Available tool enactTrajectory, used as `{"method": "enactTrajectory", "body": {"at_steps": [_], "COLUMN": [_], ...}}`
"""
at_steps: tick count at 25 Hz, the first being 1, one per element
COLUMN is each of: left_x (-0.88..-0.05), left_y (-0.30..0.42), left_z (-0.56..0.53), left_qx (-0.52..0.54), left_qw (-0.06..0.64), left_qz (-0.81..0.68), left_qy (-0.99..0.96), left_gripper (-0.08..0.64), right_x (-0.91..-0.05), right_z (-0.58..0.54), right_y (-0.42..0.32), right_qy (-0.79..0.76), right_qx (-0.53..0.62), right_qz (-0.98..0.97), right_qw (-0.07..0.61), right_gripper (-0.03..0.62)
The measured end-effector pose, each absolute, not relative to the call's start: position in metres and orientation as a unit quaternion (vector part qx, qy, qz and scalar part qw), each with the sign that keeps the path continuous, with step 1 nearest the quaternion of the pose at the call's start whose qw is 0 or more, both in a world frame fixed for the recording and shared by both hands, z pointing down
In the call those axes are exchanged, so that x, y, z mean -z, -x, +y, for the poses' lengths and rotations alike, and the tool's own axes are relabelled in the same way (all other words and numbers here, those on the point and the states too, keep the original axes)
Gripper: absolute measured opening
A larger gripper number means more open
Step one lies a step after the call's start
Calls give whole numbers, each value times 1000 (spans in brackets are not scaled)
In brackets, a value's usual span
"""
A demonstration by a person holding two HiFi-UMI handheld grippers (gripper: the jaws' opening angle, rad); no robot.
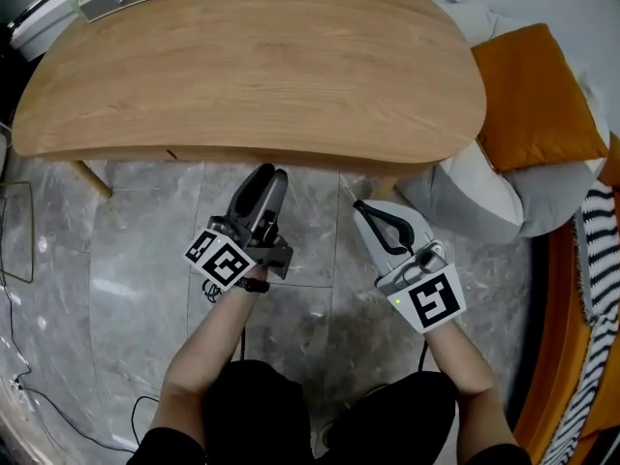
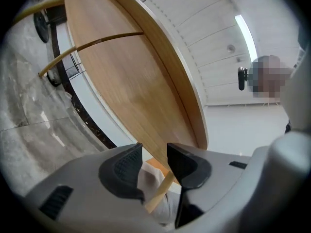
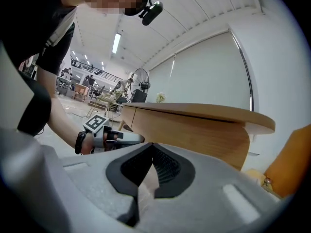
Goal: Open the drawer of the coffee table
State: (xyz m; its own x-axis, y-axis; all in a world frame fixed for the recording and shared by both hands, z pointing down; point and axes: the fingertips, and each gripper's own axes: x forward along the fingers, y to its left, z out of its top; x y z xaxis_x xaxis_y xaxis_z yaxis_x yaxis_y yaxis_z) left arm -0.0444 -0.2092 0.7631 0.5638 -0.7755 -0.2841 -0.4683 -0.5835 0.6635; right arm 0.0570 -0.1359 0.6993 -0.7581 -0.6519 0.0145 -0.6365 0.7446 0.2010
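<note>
Fingers [image 2: 121,166] of our left gripper [image 1: 271,170] stand released and empty; those of our right gripper [image 1: 358,204] are clenched on nothing. Both hover above the grey marble floor [image 1: 126,260], facing the pale wooden drawer front [image 3: 194,135] under the oval light-wood tabletop [image 1: 252,66].

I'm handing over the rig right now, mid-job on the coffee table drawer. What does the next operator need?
Left gripper: fingers apart, empty, just short of the coffee table.
Right gripper: fingers together, empty, beside it.
Front panel under the top looks flush; no drawer is out.
Done: approach only.
To do: find a hold on the panel, pull the drawer open.
</note>
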Motion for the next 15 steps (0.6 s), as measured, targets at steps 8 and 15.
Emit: {"method": "enactTrajectory", "body": {"at_steps": [8, 15], "left_x": [-766, -761], "left_y": [44, 41], "left_z": [-219, -227], "left_qx": [345, 373], "left_qw": [289, 300], "left_qz": [-318, -302], "left_qy": [-834, -825], "left_gripper": [160, 149], "right_x": [-713, -710], "right_z": [-120, -119], "right_y": [-48, -43], "right_qy": [-322, -310], "right_qx": [86, 87], "right_qz": [-941, -946], "right_qw": [51, 45], "right_gripper": [3, 3]}}
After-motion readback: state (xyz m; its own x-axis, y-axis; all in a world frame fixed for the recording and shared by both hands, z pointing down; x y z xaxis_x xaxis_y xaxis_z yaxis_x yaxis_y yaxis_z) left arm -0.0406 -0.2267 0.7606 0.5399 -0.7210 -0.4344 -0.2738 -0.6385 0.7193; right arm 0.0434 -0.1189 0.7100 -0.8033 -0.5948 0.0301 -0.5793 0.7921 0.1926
